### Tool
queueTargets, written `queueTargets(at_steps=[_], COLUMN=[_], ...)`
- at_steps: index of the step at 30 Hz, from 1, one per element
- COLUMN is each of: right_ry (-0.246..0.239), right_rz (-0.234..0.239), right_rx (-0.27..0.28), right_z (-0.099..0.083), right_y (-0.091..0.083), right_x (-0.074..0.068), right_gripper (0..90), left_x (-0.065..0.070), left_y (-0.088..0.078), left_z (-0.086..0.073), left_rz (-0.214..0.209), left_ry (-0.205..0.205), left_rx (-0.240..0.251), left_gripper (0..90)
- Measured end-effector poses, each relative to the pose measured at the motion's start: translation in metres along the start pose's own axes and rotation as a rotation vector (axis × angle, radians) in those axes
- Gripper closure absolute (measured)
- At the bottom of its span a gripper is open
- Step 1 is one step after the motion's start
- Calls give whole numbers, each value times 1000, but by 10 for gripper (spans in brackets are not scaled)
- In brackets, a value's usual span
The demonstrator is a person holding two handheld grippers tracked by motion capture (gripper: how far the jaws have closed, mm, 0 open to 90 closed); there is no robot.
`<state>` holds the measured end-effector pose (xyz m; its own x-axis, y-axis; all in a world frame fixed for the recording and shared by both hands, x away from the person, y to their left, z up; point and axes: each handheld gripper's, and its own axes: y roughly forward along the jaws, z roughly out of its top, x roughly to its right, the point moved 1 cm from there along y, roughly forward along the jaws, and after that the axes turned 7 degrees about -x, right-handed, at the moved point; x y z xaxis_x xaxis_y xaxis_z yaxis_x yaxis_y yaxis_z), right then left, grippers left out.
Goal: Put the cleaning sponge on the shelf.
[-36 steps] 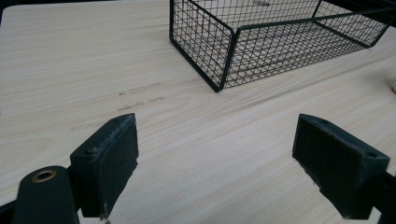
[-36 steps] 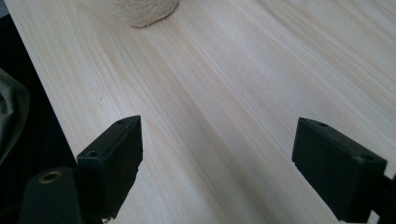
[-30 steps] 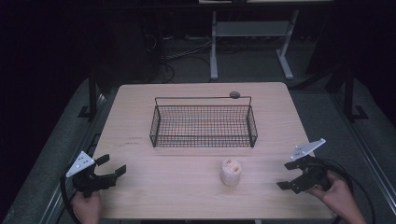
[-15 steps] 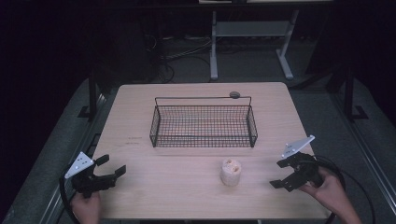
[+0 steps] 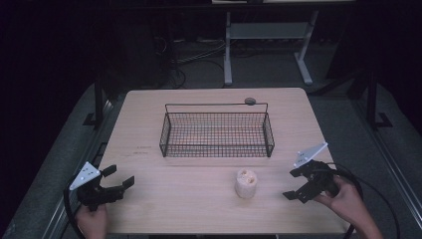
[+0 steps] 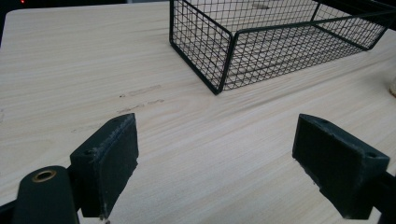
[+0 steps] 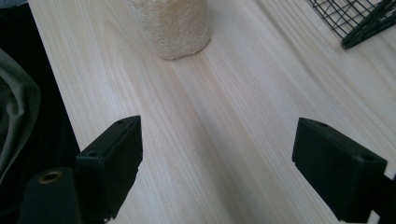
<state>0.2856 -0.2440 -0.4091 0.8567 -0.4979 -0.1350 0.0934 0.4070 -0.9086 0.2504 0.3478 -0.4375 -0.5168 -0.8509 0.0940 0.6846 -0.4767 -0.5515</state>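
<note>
Both hands come in from the near edge, one set of tongs each. Left tongs [image 5: 112, 179] sit low at the near-left corner of the counter, jaws spread wide with nothing between them, left hand [image 5: 92, 219] gripping from behind. Right tongs [image 5: 296, 184] are at the near-right — jaws wide apart too, pointing left, right hand [image 5: 343, 199] wrapped around the handle, cable looping off behind.
</note>
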Motion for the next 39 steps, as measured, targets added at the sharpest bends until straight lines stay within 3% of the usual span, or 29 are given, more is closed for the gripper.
queueTargets(at_steps=[39], right_ry=[-128], right_rz=[31], right_rx=[-64], right_z=[62], right_y=[9], right_x=[-8], right_gripper=[156], left_x=[-1], left_y=[0], left_z=[0], left_rz=[-5], left_ry=[-7], left_rx=[7], left_gripper=[138])
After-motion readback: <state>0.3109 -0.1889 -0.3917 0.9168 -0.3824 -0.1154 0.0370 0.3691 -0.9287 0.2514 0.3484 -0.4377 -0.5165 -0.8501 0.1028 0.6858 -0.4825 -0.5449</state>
